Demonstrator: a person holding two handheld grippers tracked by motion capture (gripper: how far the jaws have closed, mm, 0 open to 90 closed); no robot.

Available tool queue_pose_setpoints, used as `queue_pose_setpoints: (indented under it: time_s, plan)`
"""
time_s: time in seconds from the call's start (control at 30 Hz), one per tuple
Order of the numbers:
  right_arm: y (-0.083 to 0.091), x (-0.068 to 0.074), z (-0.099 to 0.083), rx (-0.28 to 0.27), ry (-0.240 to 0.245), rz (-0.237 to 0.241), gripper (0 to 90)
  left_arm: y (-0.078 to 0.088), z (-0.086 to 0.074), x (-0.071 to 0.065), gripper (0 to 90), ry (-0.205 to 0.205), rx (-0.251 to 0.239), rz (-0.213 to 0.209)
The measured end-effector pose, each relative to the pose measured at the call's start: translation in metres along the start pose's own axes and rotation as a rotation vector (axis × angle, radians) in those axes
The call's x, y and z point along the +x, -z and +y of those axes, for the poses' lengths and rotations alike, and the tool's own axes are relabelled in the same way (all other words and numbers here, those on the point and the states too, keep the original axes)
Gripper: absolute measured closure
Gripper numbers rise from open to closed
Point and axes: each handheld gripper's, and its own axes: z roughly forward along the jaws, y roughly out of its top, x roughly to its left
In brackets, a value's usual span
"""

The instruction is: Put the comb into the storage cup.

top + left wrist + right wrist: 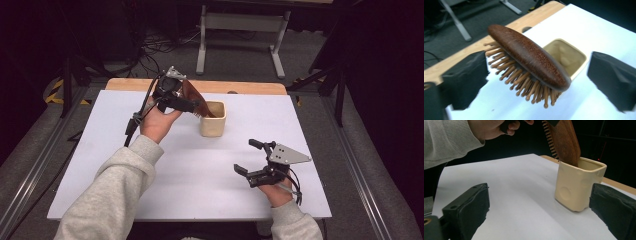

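Observation:
A dark wooden hairbrush (192, 91) leans with its lower end inside a cream square cup (212, 125) at the back middle of the white board. My left gripper (186, 100) is around the brush's upper part. In the left gripper view its jaws stand wide apart, the brush (529, 55) lies between them over the cup (576, 67), and the bristles point toward the left jaw; the right jaw is clear of it. My right gripper (247, 156) rests open near the front right. In the right gripper view it (539, 212) faces the cup (574, 187) and the brush (565, 140).
The white board (200, 185) covers a wooden tabletop whose edge (240, 87) shows at the back. Beyond it, a grey desk frame (240, 30) and cables lie on the floor. The hand holding the left gripper (491, 128) hangs above the board.

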Motion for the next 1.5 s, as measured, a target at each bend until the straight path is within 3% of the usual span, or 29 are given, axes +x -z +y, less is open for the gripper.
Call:
queue_pose_setpoints:
  time_s: [0.1, 0.4, 0.5, 0.6, 0.63, 0.77, 1.1, 1.5]
  plan:
    - [0.0, 0.0, 0.0, -0.002, 0.0, 0.001, 3.6, 0.008, -0.001, 0.002, 0.4, 0.002, -0.026, -0.005]
    - [0.004, -0.003, 0.007, -0.018, 0.004, -0.002, 3.5, 0.052, -0.008, 0.0, 0.0, -0.064, -0.141, -0.024]
    - [0.009, -0.006, 0.011, -0.034, 0.006, -0.01, 3.4, 0.072, -0.019, 0.0, 0.0, -0.076, -0.205, -0.048]
    - [0.012, -0.008, 0.012, -0.029, 0.006, -0.015, 3.4, 0.082, -0.025, 0.0, 0.0, -0.094, -0.222, -0.055]
    - [0.013, -0.008, 0.013, -0.025, 0.011, -0.02, 3.4, 0.092, -0.034, -0.001, 0.0, -0.107, -0.248, -0.063]
    - [0.015, -0.009, 0.015, -0.018, 0.012, -0.027, 3.4, 0.105, -0.05, 0.0, 0.0, -0.094, -0.273, -0.094]
    - [0.018, -0.011, 0.017, 0.014, 0.014, -0.042, 3.6, 0.117, -0.099, -0.001, 0.0, -0.057, -0.302, -0.165]
    - [0.015, -0.011, 0.012, 0.035, 0.016, -0.026, 3.1, 0.113, -0.152, -0.001, 0.0, -0.052, -0.288, -0.152]
